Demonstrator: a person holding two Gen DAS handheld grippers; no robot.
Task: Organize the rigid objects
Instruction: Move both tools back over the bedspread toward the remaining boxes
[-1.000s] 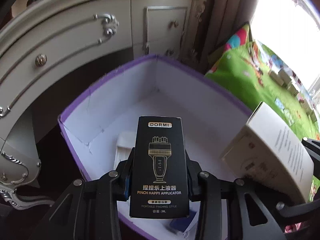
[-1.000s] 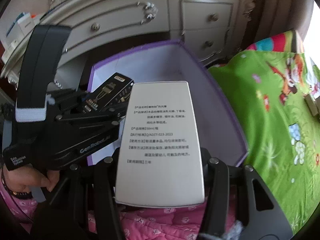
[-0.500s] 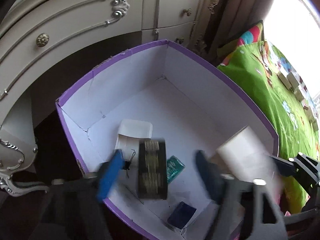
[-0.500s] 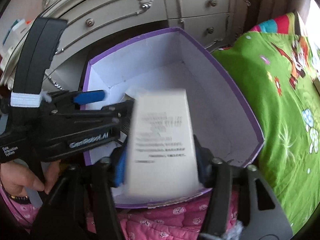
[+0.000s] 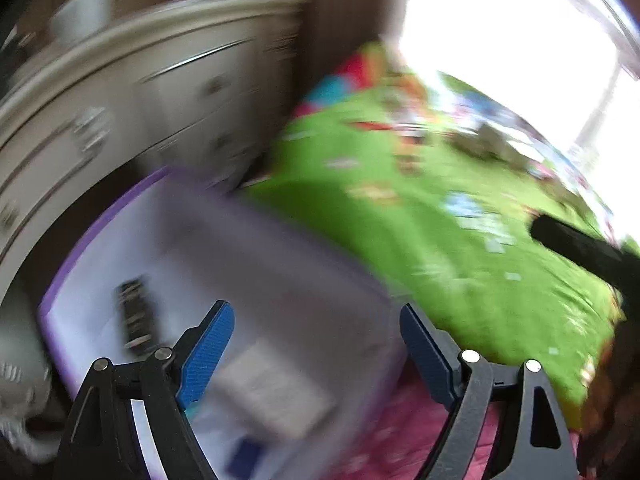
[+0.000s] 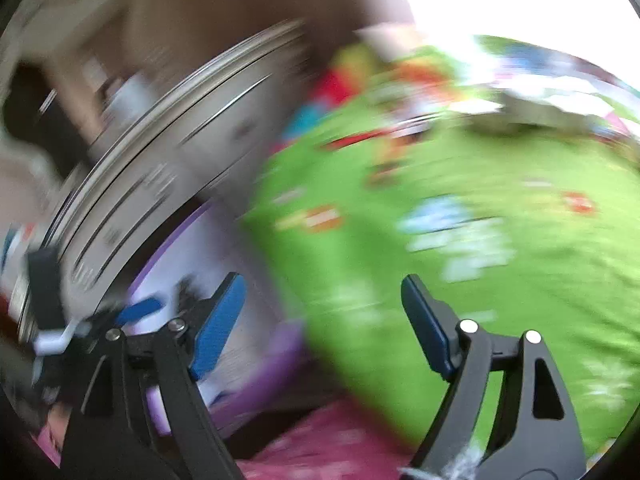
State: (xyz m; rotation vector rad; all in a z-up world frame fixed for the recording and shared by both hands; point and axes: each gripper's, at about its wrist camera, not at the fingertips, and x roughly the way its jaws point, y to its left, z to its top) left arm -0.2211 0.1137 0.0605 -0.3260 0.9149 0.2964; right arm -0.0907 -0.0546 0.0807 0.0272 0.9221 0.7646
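Both grippers have let go of their loads and are swinging away from the purple box (image 5: 120, 216), toward the green blanket (image 5: 460, 240) that fills the right half of each frame. The left gripper (image 5: 316, 344) stands wide, nothing between its blue pads. The right gripper (image 6: 324, 316) has just been opening and now stands just as wide and just as empty.

The task's things lie inside the box, at the lower left of the left wrist view: the black carton (image 5: 134, 320) flat on the white floor, and a pale carton (image 5: 276, 388) below and to its right, seen between the left gripper's fingers. Heavy blur makes it hard to say whether the pale carton lies flat or leans on the box wall. A small dark blue item (image 5: 244, 452) lies near the bottom edge.

The drop-off step looks finished, and the hands appear to be heading for the next pick. A greyish cluster (image 6: 532, 114) on the blanket at the upper right may be further objects. The next move calls for settling over one of them with the jaws held wide before closing.
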